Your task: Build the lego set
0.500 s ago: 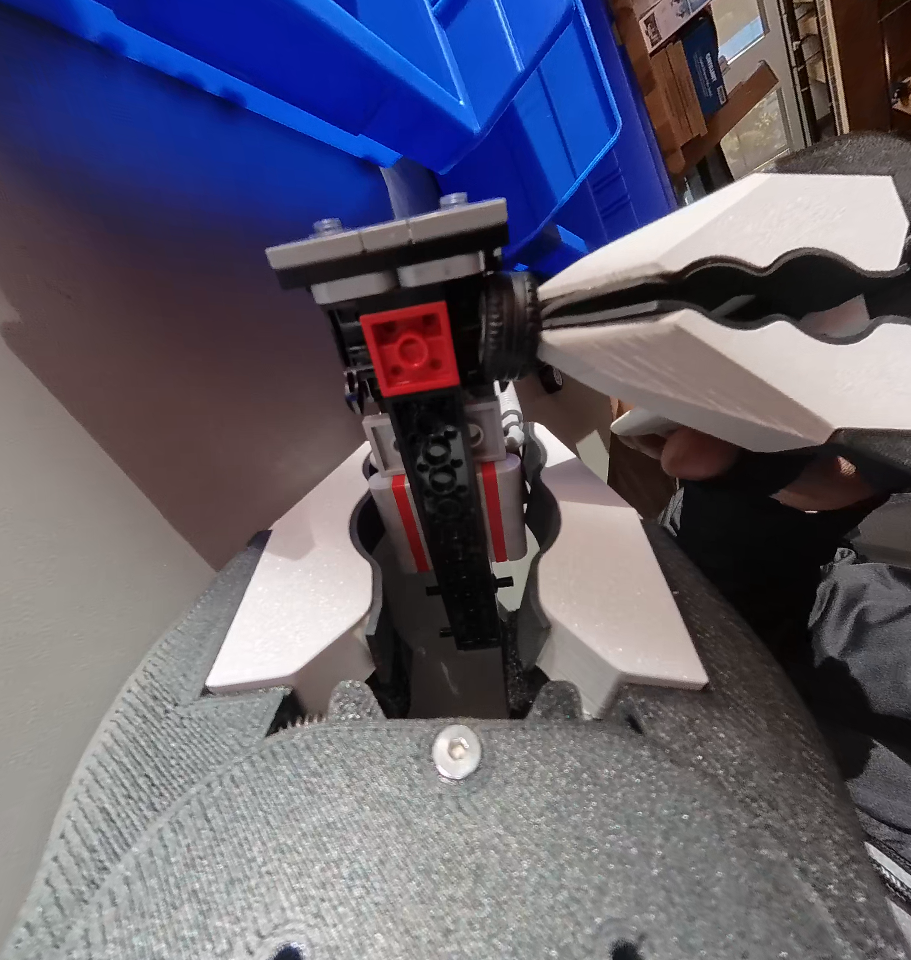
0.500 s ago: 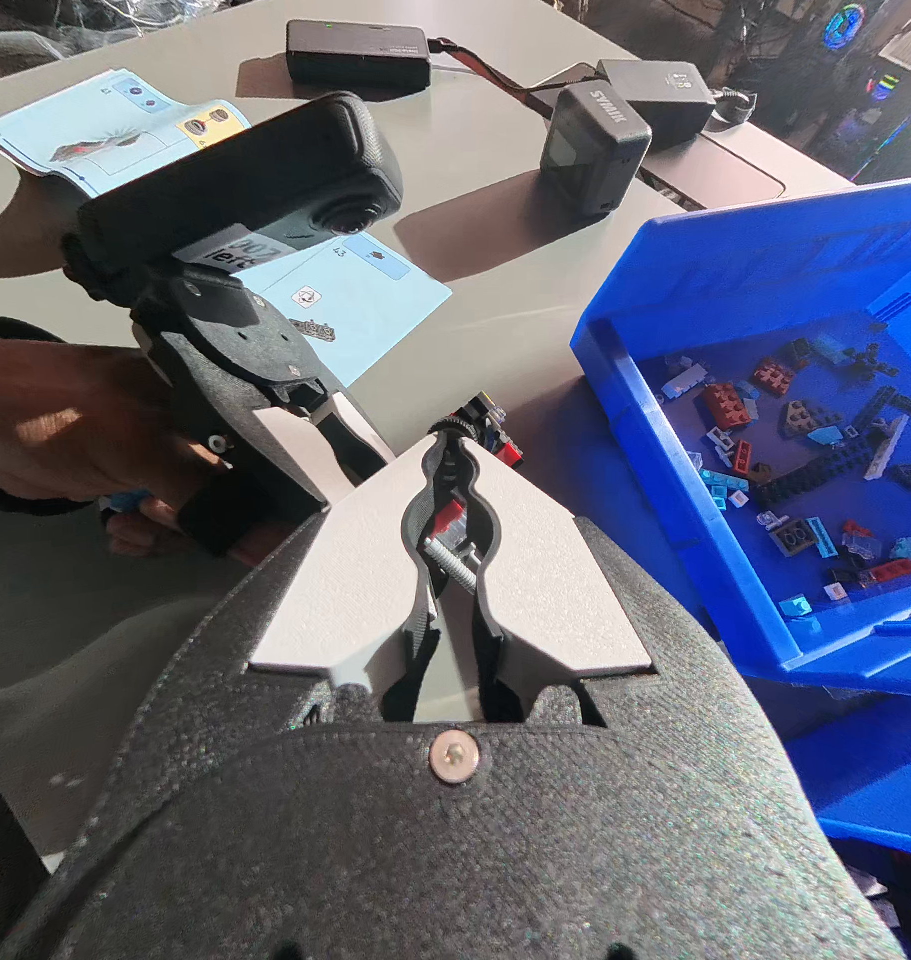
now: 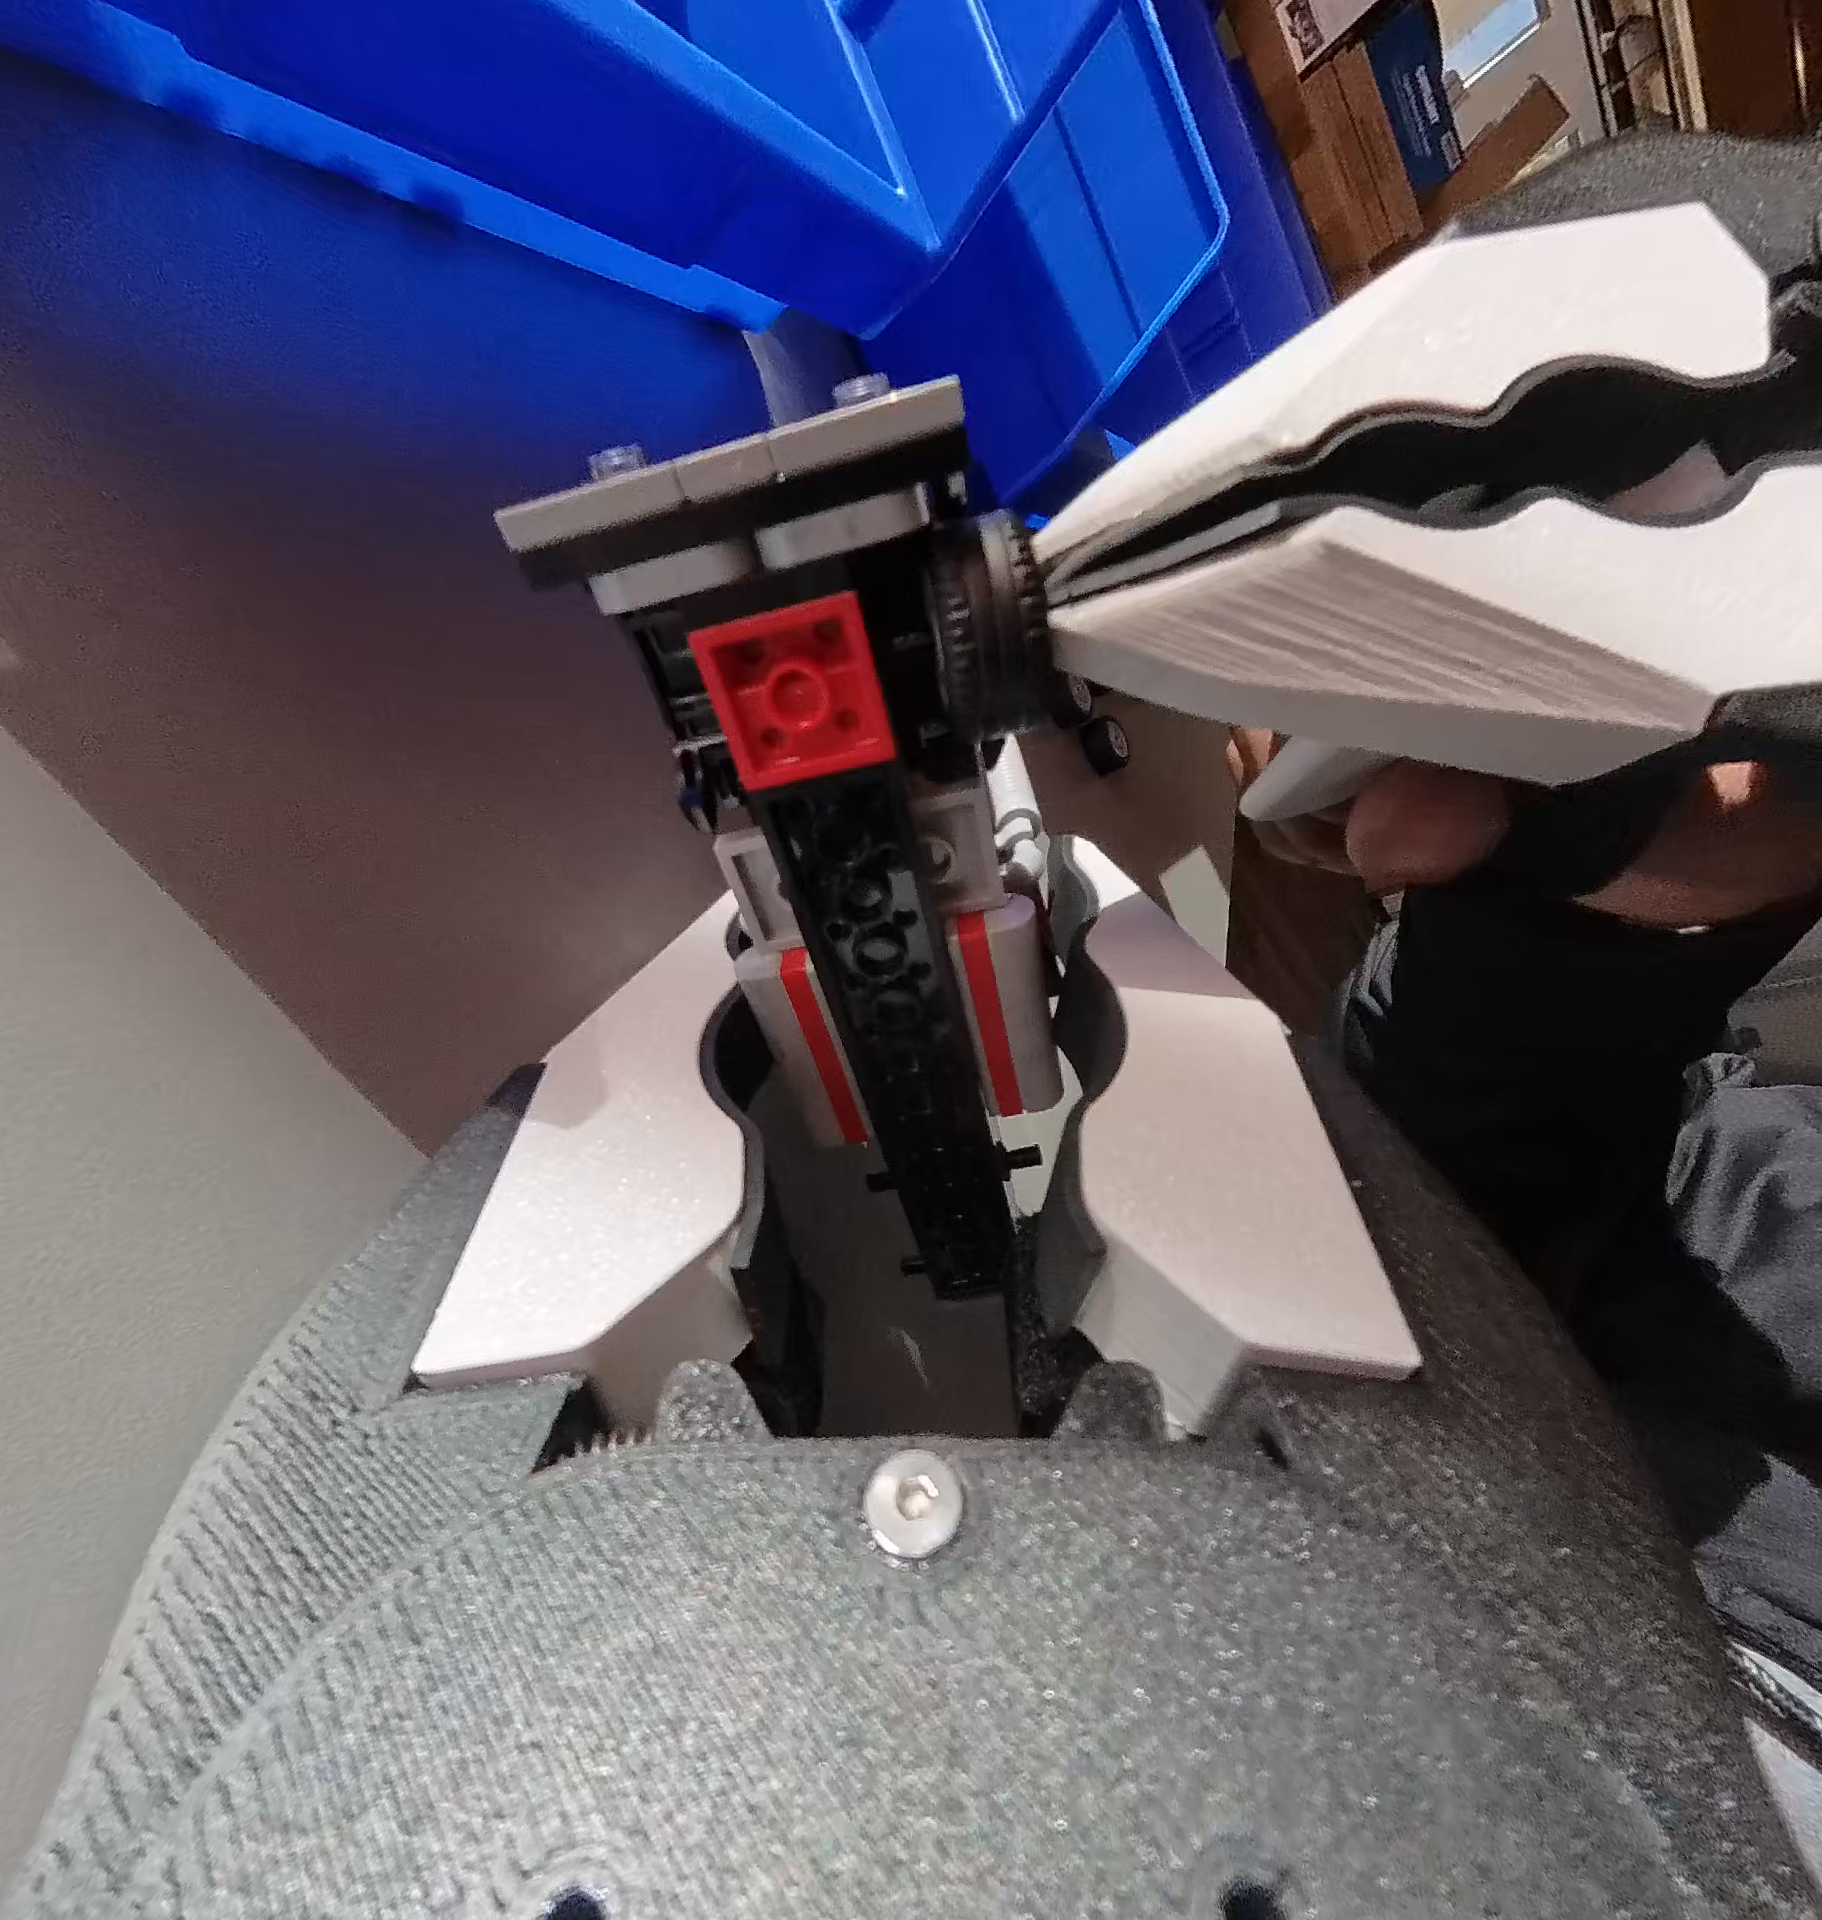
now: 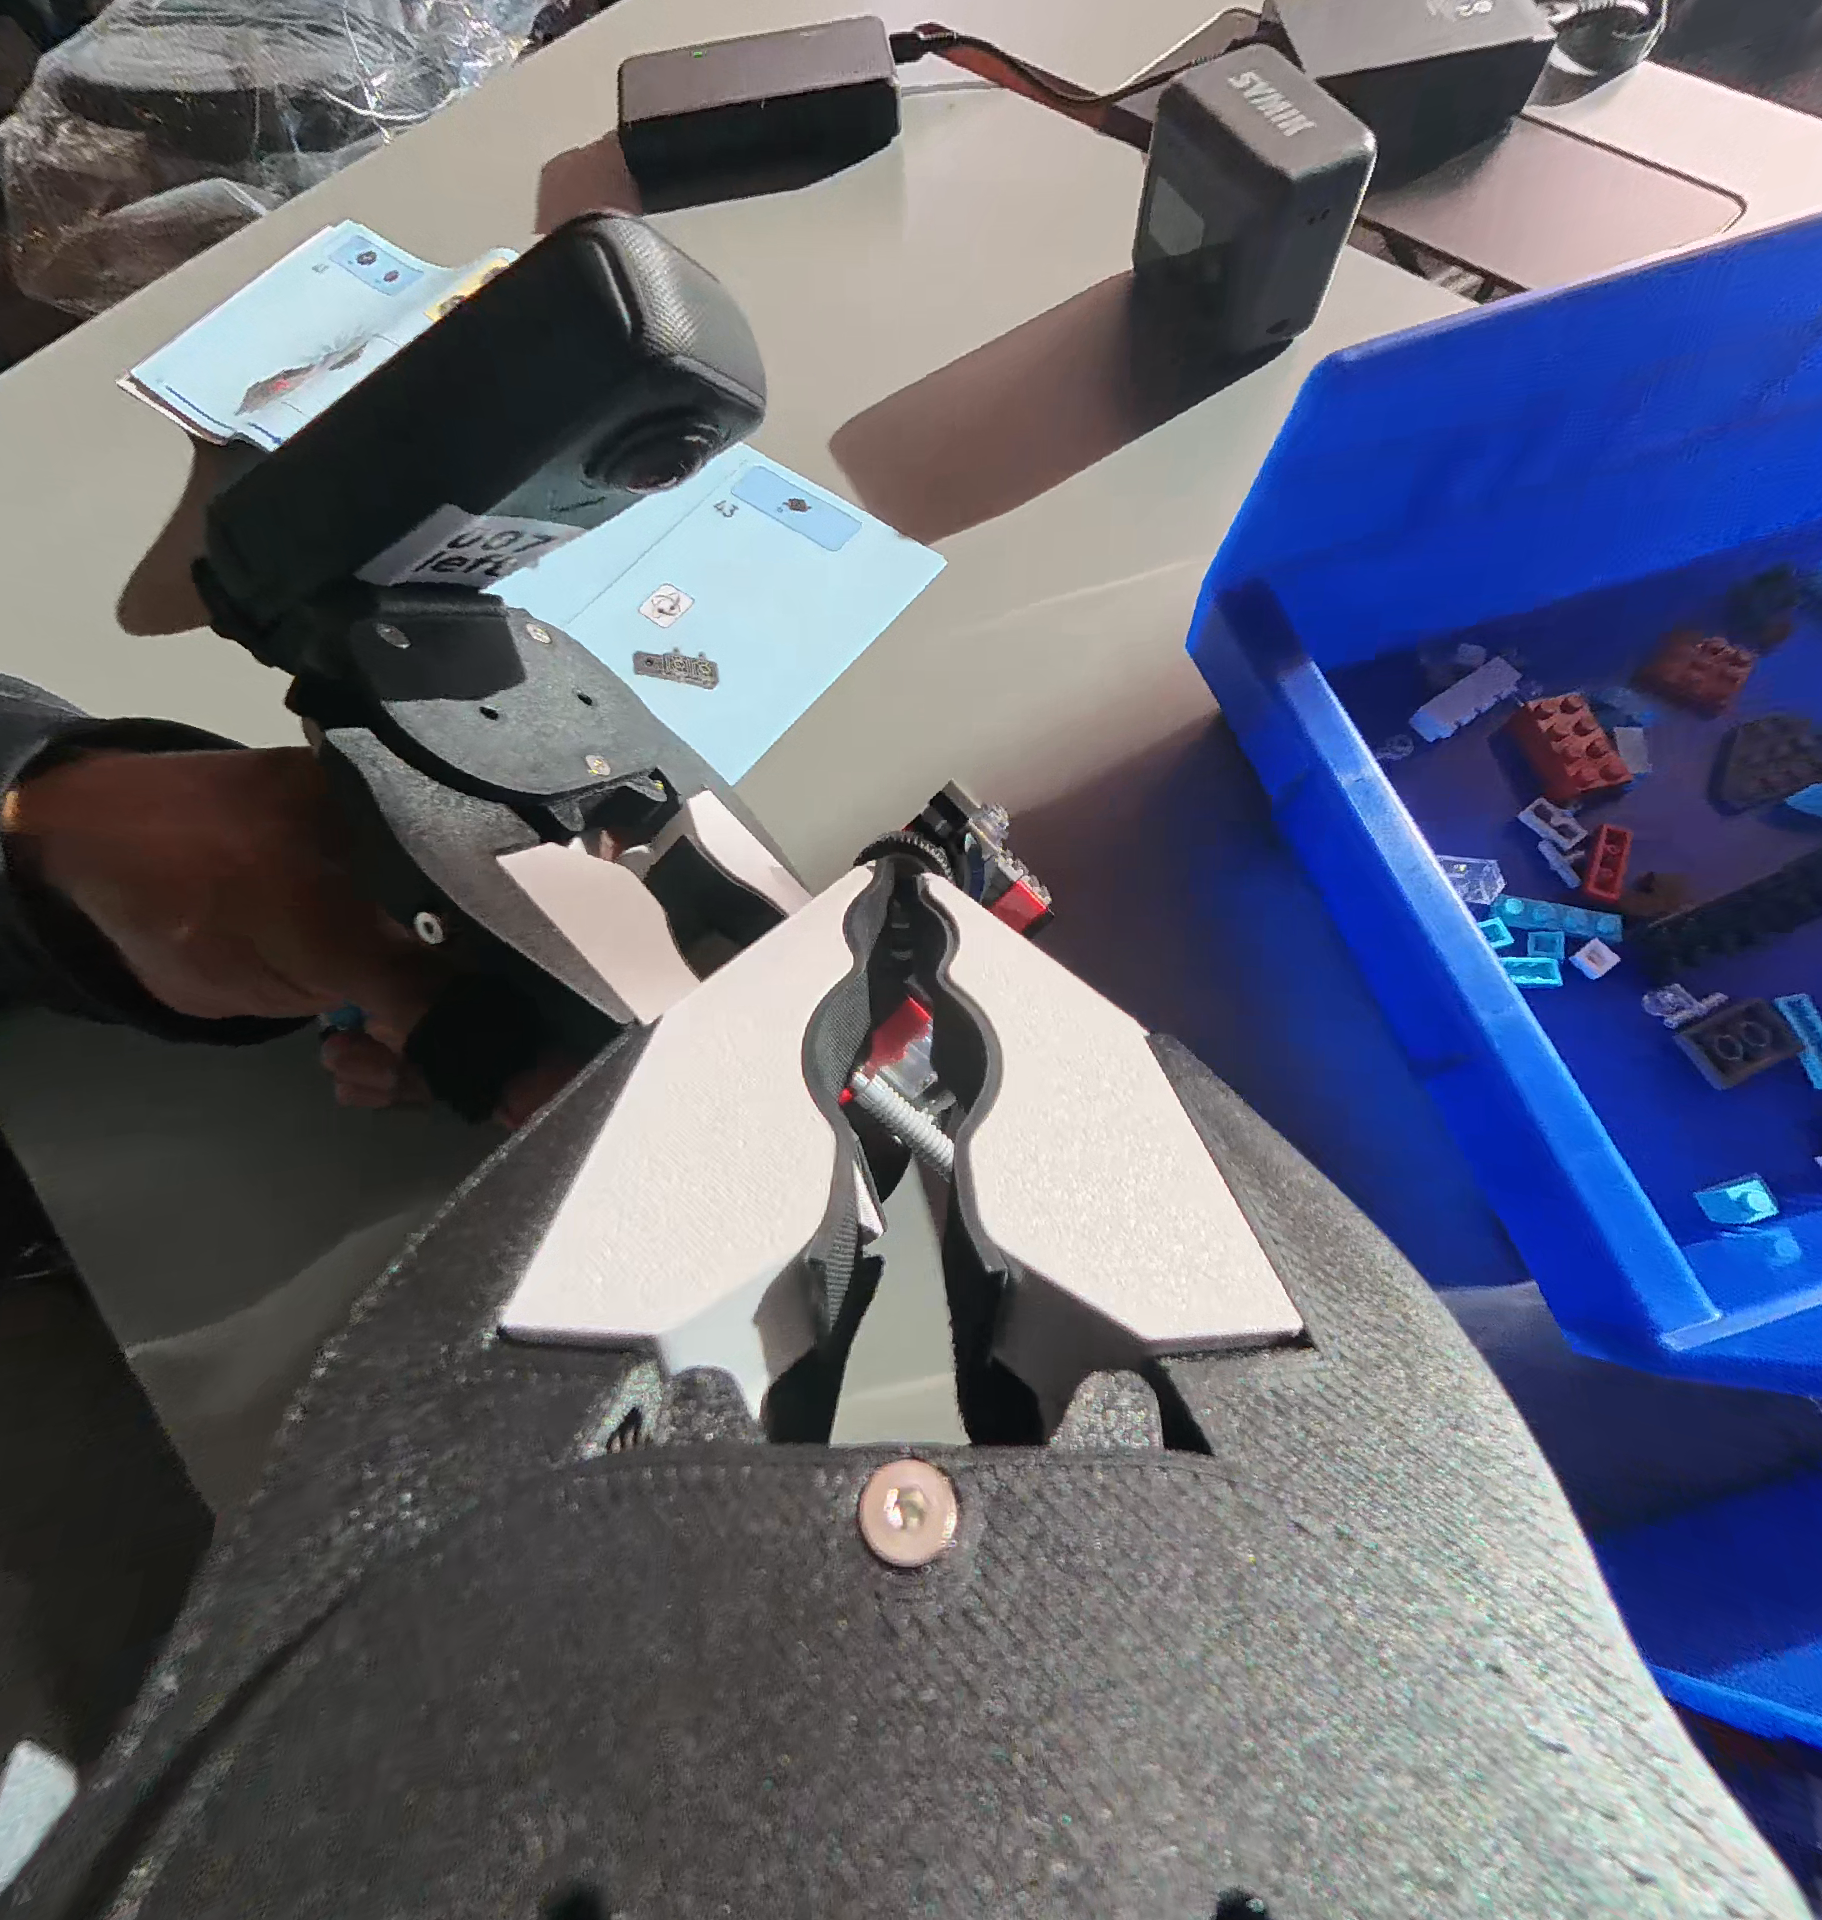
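Hidden in part: lower end of the lego model (image 3: 865, 935), sunk between the white fingers (image 3: 616, 1174) of the left gripper (image 3: 891, 914). Clamped on the model at its grey and red striped body, jaws of this gripper closed against both sides. Held up in the air in front of the blue bins (image 3: 886, 177), long black studded beam along the middle, red square plate (image 3: 798, 696) near the top, flat grey plates across the end.

At the model's right side, a small black wheel (image 3: 985, 613) with ribbed rim, pinched at the tips of the right gripper (image 3: 1042, 592). Jaws nearly together there, wavy dark rubber lining between smooth white plastic shells. Behind, only partly seen, a hand (image 3: 1426, 831) in a black fingerless glove.

From the right wrist view, wheel (image 4: 891, 847) almost covered by the right gripper (image 4: 896, 883) tips; model (image 4: 980, 852) mostly hidden, only a red and black corner visible. Metal spring (image 4: 912, 1112) seen through the gap. Left gripper body rough black, with a rounded camera (image 4: 533, 416) on top. On the grey surface (image 4: 990, 343): light blue instruction sheets (image 4: 741, 613), half covered, and dark boxes. Blue bin (image 4: 1406, 831) cut off at the right edge, loose small bricks (image 4: 1572, 738) inside, several too blurred to tell.
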`<state>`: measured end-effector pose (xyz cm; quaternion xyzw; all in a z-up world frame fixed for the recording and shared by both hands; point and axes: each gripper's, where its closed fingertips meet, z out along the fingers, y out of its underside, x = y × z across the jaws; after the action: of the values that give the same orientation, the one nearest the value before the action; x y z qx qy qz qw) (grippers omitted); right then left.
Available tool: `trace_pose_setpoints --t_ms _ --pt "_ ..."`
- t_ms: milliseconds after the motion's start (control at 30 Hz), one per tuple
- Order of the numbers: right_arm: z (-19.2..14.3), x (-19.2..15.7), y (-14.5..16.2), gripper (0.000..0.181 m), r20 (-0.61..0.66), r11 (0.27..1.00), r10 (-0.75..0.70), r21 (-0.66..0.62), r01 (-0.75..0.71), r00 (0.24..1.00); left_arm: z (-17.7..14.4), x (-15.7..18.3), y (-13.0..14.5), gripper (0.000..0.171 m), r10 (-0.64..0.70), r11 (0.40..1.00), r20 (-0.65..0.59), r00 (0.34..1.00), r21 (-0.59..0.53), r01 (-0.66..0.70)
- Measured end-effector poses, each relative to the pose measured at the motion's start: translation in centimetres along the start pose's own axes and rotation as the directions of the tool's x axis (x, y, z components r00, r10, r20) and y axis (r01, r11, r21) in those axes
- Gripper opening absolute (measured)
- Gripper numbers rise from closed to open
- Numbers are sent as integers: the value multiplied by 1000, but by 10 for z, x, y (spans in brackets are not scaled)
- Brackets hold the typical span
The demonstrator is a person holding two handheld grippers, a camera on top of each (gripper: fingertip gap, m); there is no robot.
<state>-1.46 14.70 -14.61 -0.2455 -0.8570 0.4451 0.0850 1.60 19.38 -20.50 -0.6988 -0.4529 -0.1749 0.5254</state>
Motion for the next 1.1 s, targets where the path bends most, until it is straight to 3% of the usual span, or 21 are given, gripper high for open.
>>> trace_pose_setpoints --t_ms 200,500,1100 --pt "0 0 0 5 60 999 7 -36 -5 998 0 0 0 56 16 1000 10 1000 1 -16" --pt "1 -1 -1 6 68 975 -189 -106 195 980 1 1 2 56 38 999 18 999 -8 -38" --pt "2 -1 2 8 -42 991 -129 -26 128 991 1 0 3 56 24 1000 21 1000 -17 -23"
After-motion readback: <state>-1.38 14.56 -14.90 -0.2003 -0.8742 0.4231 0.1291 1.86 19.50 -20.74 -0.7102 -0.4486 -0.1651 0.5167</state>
